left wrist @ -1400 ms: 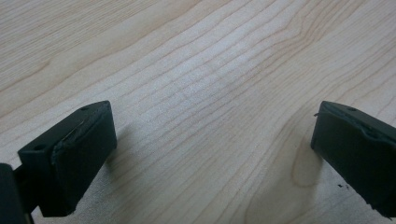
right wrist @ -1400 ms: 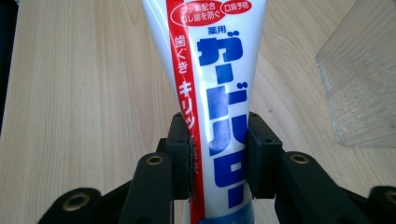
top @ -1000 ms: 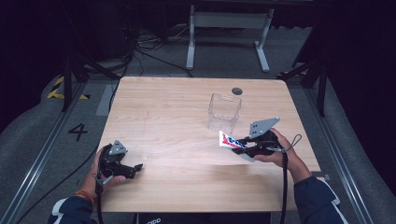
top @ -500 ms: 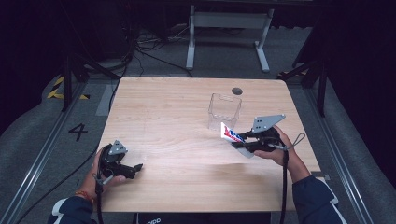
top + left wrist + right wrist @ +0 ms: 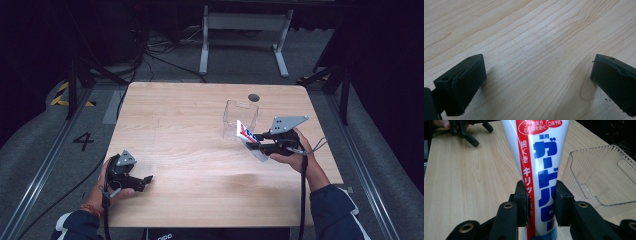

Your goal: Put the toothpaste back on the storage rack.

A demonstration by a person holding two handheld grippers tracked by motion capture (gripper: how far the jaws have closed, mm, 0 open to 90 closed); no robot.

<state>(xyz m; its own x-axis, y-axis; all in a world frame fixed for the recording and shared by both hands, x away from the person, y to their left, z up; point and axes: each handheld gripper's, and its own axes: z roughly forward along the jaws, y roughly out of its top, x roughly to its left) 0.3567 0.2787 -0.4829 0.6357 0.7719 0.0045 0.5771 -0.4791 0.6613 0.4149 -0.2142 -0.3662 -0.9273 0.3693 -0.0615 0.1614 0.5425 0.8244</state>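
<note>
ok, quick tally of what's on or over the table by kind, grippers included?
Black two-jaw grippers: 2, left gripper open, right gripper shut on the tube
White toothpaste tube with red and blue print: 1
Clear ribbed plastic bin: 1
Total: 4

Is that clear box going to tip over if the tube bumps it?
Probably. The box looks like thin clear plastic and empty, so likely light. It would probably slide or tip if the tube in the right hand-held gripper nudges it.
</note>
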